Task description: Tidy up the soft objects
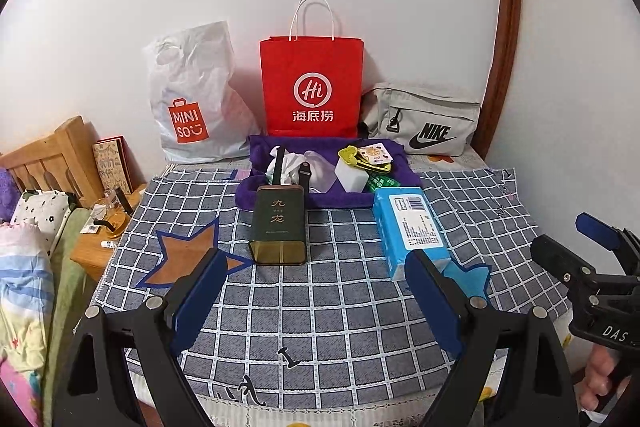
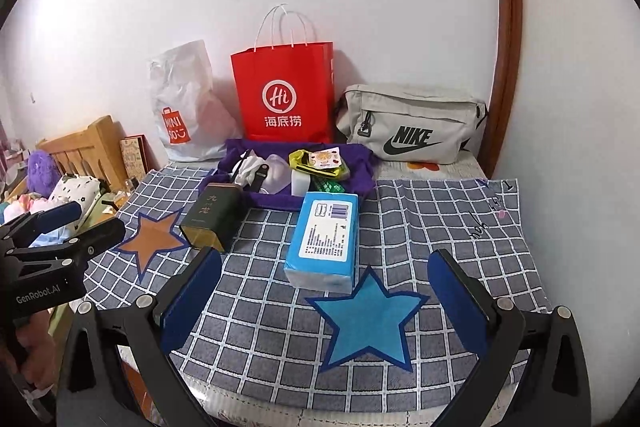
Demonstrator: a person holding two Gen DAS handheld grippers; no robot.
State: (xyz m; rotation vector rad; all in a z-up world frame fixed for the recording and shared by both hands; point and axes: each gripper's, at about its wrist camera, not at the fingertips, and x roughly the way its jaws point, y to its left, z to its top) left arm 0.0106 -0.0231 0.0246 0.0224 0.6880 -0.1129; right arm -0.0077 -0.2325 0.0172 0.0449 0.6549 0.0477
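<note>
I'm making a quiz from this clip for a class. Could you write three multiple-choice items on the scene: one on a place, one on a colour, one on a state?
1. Where does the red paper bag stand?
A. between the white plastic bag and the grey Nike bag
B. on the blue star
C. inside the purple cloth tray

2. What colour is the tissue pack?
A. green
B. blue
C. orange

3. How is the right gripper?
A. shut on the dark green tin
B. shut on the tissue pack
C. open, holding nothing

Answers:
1 A, it stands against the wall with one bag on each side.
2 B, its wrapper is light blue with a white label.
3 C, its blue pads stand wide apart over the checked cloth with nothing between them.
</note>
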